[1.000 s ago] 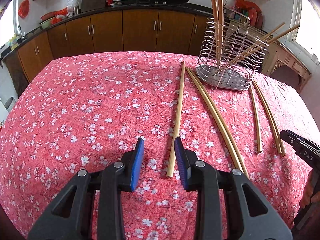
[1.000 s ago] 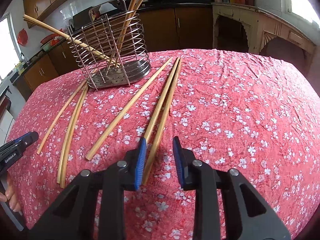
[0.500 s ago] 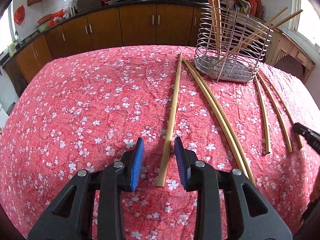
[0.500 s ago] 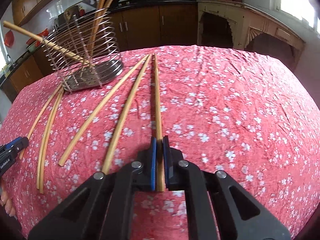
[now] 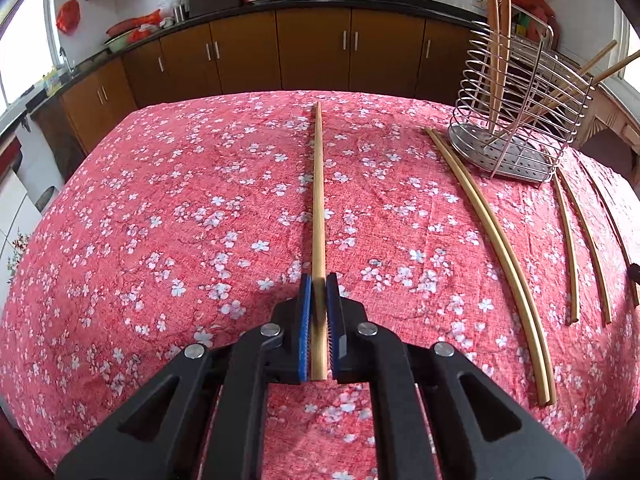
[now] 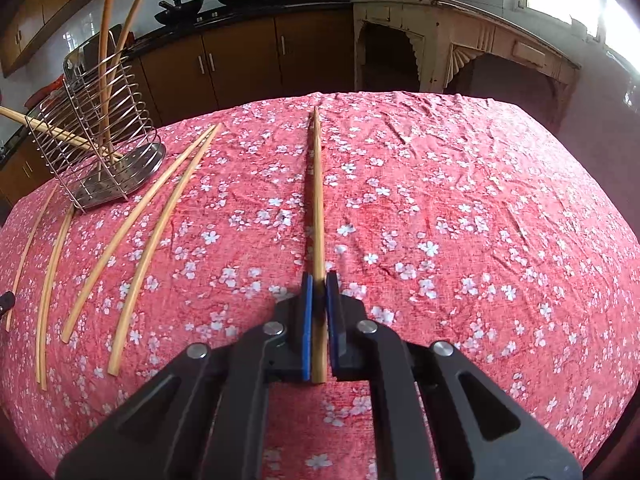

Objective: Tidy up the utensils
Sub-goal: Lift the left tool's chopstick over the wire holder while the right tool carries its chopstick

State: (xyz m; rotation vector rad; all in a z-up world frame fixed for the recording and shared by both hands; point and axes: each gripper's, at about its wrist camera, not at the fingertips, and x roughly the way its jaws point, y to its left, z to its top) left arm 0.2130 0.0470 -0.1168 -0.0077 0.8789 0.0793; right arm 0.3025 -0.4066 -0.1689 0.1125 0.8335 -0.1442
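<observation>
On the red flowered tablecloth, my left gripper is closing. Its blue pads press both sides of the near end of a bamboo chopstick that points straight away. My right gripper is shut on another chopstick, also gripped near its close end. A wire utensil holder at the far right holds several upright and leaning chopsticks. The right wrist view has the holder at the far left.
More loose chopsticks lie on the cloth: a pair and thinner ones right of the left gripper, and several left of the right gripper. Brown cabinets stand beyond the table, with a pale sideboard at the right.
Both grippers were open a second ago. The right one shut on its chopstick first. The left one slid over the single chopstick and then shut on it.
</observation>
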